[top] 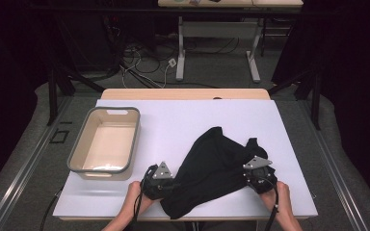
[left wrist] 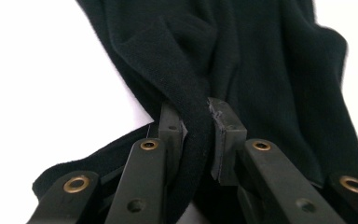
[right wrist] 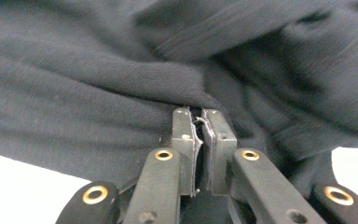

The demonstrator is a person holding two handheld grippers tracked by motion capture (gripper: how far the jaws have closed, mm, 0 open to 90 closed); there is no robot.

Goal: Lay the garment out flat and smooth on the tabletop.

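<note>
In the high view, a black garment (top: 212, 171) is lying crumpled on the white table (top: 183, 122), in the near right part, and its lower end is reaching almost to the near edge. The left gripper (top: 166, 185) is sitting at the garment's left side, near the near edge of the table, and the person's left hand (top: 135, 195) is holding it from below. The right gripper (top: 256, 173) is sitting at the garment's right side, and the right hand (top: 277, 197) is holding it. A beige basin with a grey rim (top: 79, 149) is standing near the left edge of the table, well apart from the garment.

In the left gripper view, the left gripper (left wrist: 196, 135) is clamping a thick fold of the black garment (left wrist: 261, 70); the cloth is passing between the two pads, and they are pressing on it from both sides.

In the right gripper view, the right gripper (right wrist: 199, 140) is standing almost together, with a thin edge of the garment (right wrist: 98, 93) pinched between the pads. The cloth is bunching up just above the jaws.
</note>
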